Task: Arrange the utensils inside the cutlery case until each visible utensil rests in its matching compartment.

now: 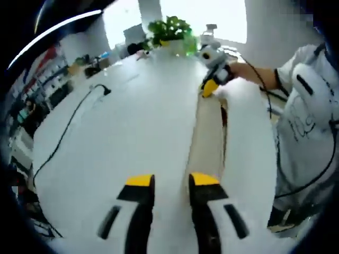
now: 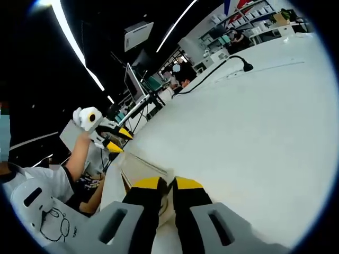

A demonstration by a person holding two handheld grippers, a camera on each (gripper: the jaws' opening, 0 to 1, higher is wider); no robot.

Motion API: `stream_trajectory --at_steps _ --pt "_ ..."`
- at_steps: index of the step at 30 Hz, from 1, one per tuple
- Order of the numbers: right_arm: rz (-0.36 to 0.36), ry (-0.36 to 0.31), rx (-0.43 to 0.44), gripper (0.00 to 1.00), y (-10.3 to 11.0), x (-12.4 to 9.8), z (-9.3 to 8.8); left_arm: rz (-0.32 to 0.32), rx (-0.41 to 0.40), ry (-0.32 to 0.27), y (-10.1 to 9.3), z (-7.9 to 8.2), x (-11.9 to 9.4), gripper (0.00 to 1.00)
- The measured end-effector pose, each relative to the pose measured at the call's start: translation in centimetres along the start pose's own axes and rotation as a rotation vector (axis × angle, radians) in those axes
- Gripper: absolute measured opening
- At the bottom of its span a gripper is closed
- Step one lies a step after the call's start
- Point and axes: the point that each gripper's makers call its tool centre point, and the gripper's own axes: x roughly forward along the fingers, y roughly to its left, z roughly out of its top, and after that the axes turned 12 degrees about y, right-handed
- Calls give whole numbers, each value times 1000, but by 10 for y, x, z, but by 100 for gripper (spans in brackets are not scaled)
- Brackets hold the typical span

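Note:
A long, pale wooden cutlery case [image 1: 207, 132] lies on the white table [image 1: 132, 121], running away from me. My left gripper [image 1: 172, 180] hovers at the case's near end, open, with bare table between its yellow tips. At the far end my right gripper [image 1: 210, 89] meets the case. In the right gripper view its yellow tips [image 2: 168, 183] stand close together over the edge of the case [image 2: 139, 168], with beige wood showing between them. The left gripper [image 2: 118, 139] hangs beyond with its tips apart. What lies inside the case is too blurred to tell.
A black cable with a plug [image 1: 100, 90] trails over the left of the table and also appears as the cable [image 2: 241, 64]. A potted plant [image 1: 169, 29] stands at the far edge. The person in a white shirt [image 1: 307, 111] stands to the right.

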Motion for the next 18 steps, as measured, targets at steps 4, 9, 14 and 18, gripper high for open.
stream_trajectory --at_steps 4,9,14,18 --pt "3 -7 8 6 0 1 0 -74 -192 -93 7 -9 -7 22" --pt "-1 -19 6 6 0 1 1 -185 -301 -174 -8 -14 -10 22" --pt "-9 -43 -1 6 1 1 2 -252 -350 -222 -23 -14 -6 20" --pt "-2 -58 9 5 1 2 3 -271 -361 -219 -30 -17 4 19"
